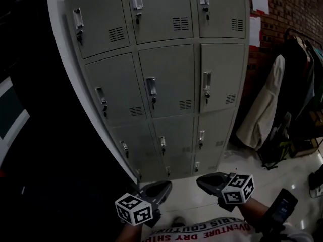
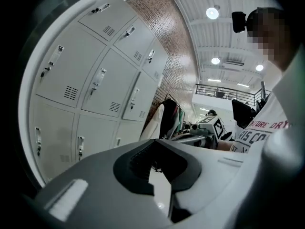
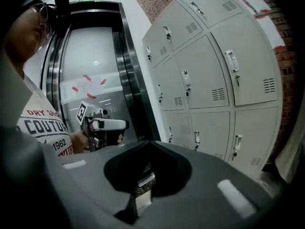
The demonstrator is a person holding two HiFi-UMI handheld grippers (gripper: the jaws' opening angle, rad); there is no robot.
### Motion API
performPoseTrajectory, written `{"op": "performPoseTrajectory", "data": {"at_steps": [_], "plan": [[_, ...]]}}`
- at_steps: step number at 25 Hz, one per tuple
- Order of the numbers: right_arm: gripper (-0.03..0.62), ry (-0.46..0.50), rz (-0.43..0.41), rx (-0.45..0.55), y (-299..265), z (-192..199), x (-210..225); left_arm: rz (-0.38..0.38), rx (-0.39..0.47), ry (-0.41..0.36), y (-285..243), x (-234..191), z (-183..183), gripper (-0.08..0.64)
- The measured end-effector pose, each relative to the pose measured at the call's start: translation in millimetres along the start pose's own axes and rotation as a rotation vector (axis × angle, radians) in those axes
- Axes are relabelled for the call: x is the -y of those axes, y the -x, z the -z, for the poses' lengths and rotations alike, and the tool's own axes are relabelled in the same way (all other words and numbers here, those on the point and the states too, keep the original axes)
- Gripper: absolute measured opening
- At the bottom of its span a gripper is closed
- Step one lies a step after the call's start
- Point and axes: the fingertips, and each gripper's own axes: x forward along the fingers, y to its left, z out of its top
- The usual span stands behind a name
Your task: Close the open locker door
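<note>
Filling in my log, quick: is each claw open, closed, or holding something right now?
Left claw: closed, holding nothing.
Right claw: closed, holding nothing.

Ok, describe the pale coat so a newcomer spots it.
Find the grey locker bank; right of it, by the brick wall, stands a clothes rack. The coat hangs nearest the lockers, the only pale one among dark garments.
</note>
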Motion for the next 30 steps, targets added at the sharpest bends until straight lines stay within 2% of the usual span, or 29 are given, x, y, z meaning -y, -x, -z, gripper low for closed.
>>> {"op": "performPoseTrajectory", "data": {"at_steps": [6,11,21,30], "plan": [[-0.006,-0.002,0.014,0.037,100.9,52.0,-88.6,0.042,-0.001,-0.006,29.0,124.3,50.6,0.005],[-0.008,-0.009,0.008,0.076,147.3,70.5,-133.4,0.046,-0.053,-0.069,48.9,187.3,74.1,0.005],[-0.008,0.004,0.015,0.103,175.0,87.9,-180.6,0.050,-0.044,-0.115,76.7,236.5,81.6,0.005],[-0.008,0.036,0.008,0.115,177.9,80.1,-197.2,0.044,-0.017,-0.136,90.2,248.8,76.7,0.005]]}}
